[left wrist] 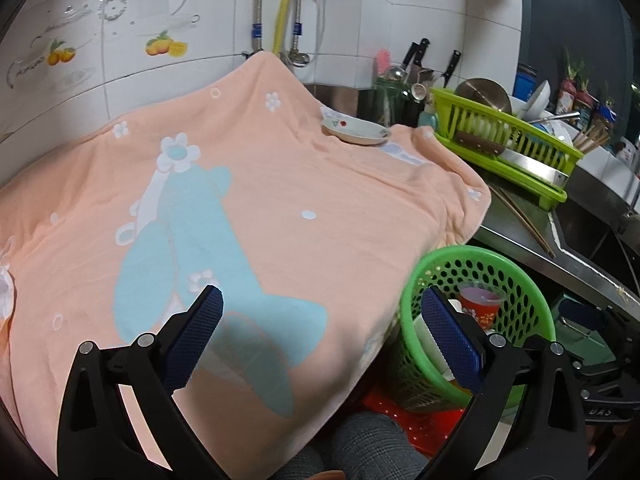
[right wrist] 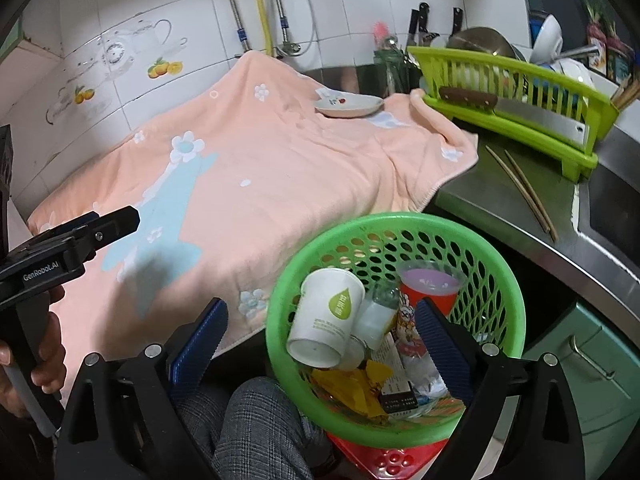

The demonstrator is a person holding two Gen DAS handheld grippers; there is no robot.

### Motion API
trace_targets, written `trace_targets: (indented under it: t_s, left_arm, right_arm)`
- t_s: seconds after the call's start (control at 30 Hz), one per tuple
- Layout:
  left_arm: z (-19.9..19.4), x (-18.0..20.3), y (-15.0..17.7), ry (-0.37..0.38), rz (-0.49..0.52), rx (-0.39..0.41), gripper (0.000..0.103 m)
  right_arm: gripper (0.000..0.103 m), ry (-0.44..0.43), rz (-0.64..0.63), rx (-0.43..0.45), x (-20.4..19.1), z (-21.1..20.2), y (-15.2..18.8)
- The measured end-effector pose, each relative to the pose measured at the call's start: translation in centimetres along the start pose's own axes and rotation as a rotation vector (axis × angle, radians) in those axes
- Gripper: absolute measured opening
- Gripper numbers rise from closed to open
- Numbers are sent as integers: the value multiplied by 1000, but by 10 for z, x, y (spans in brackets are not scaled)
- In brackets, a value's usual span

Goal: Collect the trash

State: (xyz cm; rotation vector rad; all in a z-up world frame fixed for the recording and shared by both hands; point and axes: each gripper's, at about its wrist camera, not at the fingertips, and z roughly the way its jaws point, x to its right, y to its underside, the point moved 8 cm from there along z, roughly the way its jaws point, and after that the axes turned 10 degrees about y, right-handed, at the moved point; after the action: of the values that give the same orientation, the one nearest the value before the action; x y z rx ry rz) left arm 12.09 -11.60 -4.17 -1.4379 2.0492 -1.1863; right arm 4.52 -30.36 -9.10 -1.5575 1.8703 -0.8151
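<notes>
A green perforated trash basket stands below the counter edge; it also shows in the left wrist view. It holds a white paper cup, a red cup with a purple lid, a small clear bottle, yellow wrappers and other packets. My right gripper is open and empty, hovering over the basket's near left rim. My left gripper is open and empty above the peach towel; its body shows in the right wrist view.
A small white dish sits on the towel's far side. A green dish rack with a cleaver and dishes stands right, chopsticks on the steel counter, a sink beyond. Knives stand at the back wall. A red stool is under the basket.
</notes>
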Motion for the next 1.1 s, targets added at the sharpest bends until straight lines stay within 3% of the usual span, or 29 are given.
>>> trace_targets:
  t_s: [0.4,1.1]
  left_arm:
    - [-18,-14,1,-35,-5,32,98]
    - [-32,-6,4,-16,35,65,98]
  right_arm:
    - [92,5,-8,37,-7,-13,-9]
    - [94,19,12,60,0,-21,-13]
